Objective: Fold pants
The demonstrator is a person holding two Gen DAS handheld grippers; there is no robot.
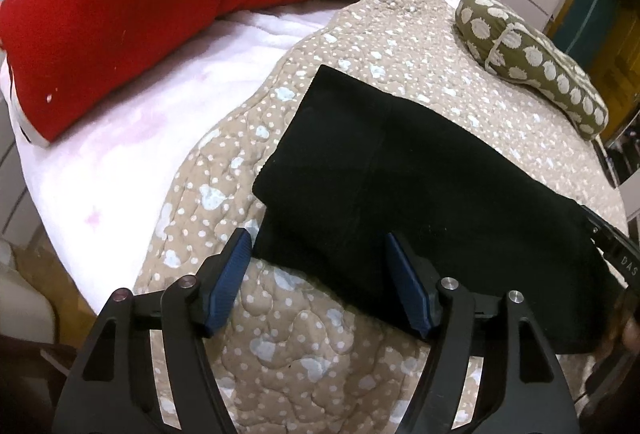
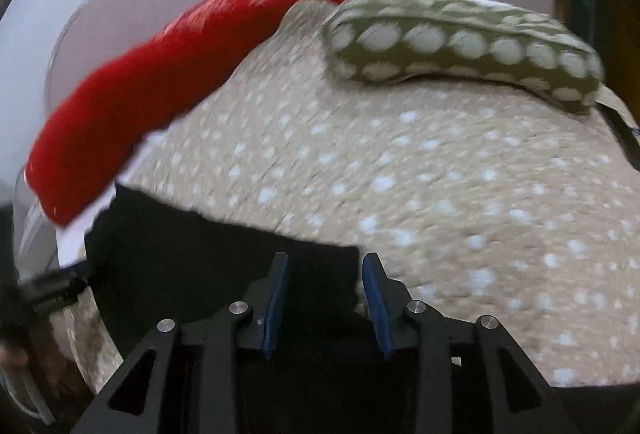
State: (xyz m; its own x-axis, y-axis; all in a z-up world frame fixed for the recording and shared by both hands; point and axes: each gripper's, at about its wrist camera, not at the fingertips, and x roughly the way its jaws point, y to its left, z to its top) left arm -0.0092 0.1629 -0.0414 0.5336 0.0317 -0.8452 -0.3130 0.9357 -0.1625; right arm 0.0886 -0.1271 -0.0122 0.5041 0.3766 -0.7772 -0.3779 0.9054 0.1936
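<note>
Two claws agape | left claw (image 1: 318, 246) | right claw (image 2: 326, 266) | over black pants (image 1: 420, 186)

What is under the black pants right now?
The black pants lie folded on the beige dotted quilt, which shows all around them. Whatever lies directly beneath the fabric is covered. The left gripper is open at their near edge.

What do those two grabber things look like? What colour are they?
Both look alike. The left gripper has a black frame of angled bars with triangle-shaped cut-outs, joined by round silver pins. Its two fingers carry flat blue pads with fine ridges. The right gripper has the same black bars, silver pins and blue ridged fingers. No cables or sleeves show.
</note>
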